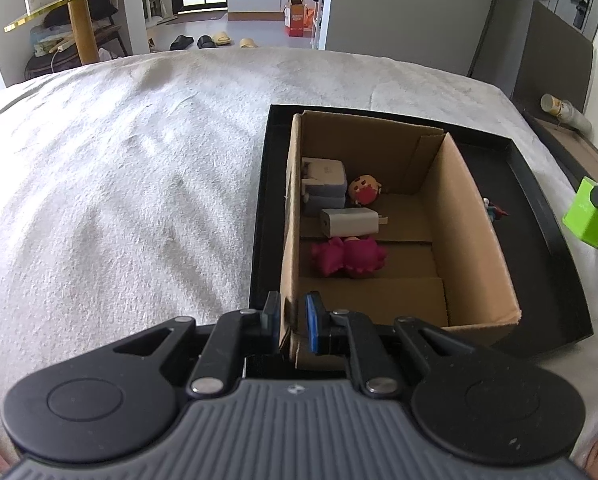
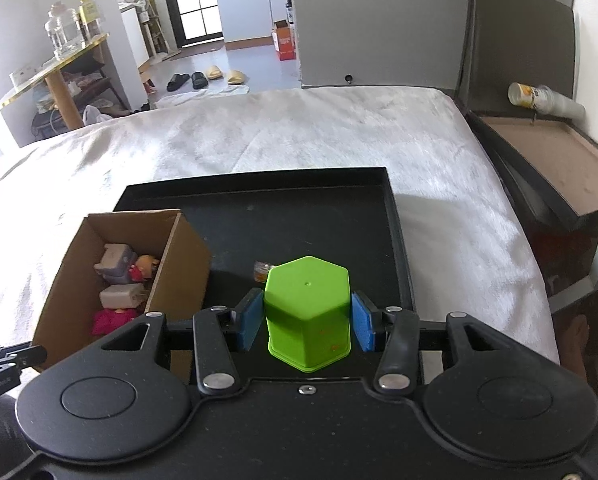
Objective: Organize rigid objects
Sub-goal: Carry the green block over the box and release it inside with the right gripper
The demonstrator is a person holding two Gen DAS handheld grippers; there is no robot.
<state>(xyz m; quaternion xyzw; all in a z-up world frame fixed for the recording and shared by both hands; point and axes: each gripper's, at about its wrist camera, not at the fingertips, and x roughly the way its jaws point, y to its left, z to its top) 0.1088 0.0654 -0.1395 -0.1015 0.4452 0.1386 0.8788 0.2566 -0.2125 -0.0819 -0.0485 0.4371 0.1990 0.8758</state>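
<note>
An open cardboard box (image 1: 471, 220) stands in a black tray (image 1: 539, 208) on the bed. My left gripper (image 1: 293, 322) is shut on the box's near left wall. Inside lie a grey-white block (image 1: 325, 182), a small orange-red figure (image 1: 365, 190), a white charger (image 1: 351, 222) and a pink toy (image 1: 349, 258). My right gripper (image 2: 307, 320) is shut on a green hexagonal container (image 2: 307, 308), held above the tray (image 2: 299, 216) to the right of the box (image 2: 179, 264). That green container (image 1: 585, 218) also shows at the right edge of the left wrist view.
A tiny red-blue figure (image 1: 495, 210) lies on the tray right of the box, and a small orange thing (image 2: 261, 270) peeks out behind the green container. White bedding (image 1: 119, 184) surrounds the tray. A headboard ledge with stacked cups (image 2: 543, 100) runs along the right.
</note>
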